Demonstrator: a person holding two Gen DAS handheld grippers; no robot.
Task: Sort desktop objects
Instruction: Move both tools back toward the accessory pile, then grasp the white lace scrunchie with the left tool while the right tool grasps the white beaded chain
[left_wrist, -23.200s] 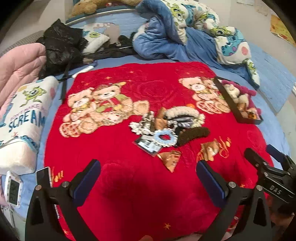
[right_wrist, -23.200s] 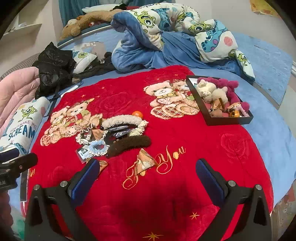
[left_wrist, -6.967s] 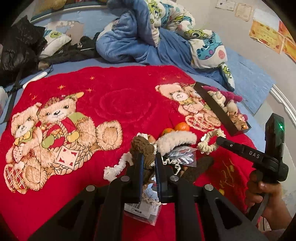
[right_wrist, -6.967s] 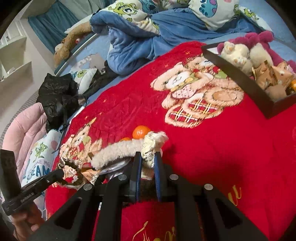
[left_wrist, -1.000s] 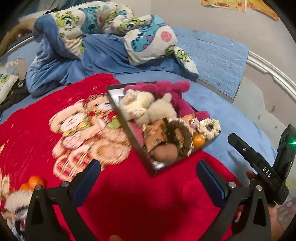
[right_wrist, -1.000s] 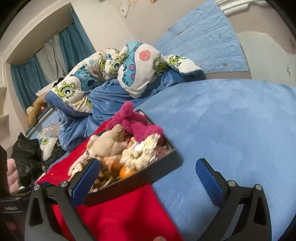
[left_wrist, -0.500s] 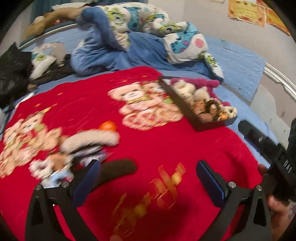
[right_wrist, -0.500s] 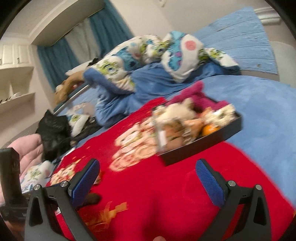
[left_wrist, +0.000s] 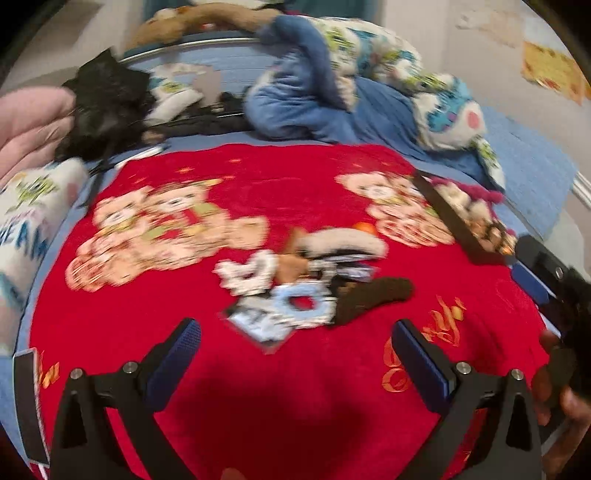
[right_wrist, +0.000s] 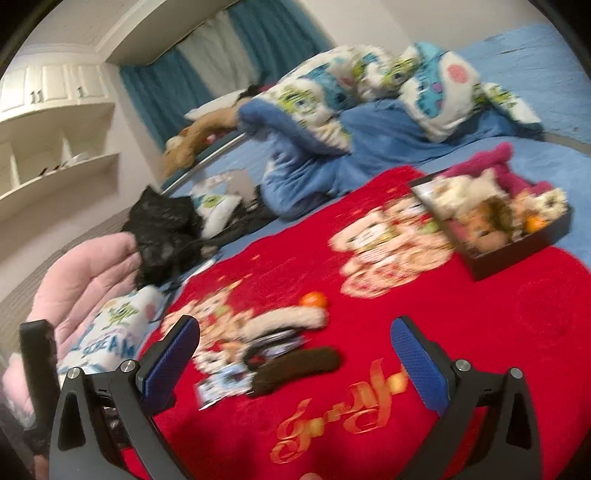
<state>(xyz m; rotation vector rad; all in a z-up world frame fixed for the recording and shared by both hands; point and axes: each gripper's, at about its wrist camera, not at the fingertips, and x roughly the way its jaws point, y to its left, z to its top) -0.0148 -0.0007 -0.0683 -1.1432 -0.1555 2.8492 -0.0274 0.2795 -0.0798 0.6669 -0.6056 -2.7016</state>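
A small heap of hair ties and packets lies mid-blanket: a white fluffy band, a brown fluffy band, a light blue scrunchie, an orange. The brown band and white band also show in the right wrist view. A dark tray at the blanket's right edge holds plush toys and hair ties; it shows in the left wrist view. My left gripper is open and empty, just in front of the heap. My right gripper is open and empty, over the heap's right side.
The red bear-print blanket covers a blue bed. A bunched blue monster-print quilt lies behind, a black bag and pink quilt to the left. White wall shelves stand beyond. Both views are motion-blurred.
Both grippers have swung left, away from the tray and back to the heap, still open and empty. The heap now sits centred in front of the left gripper.
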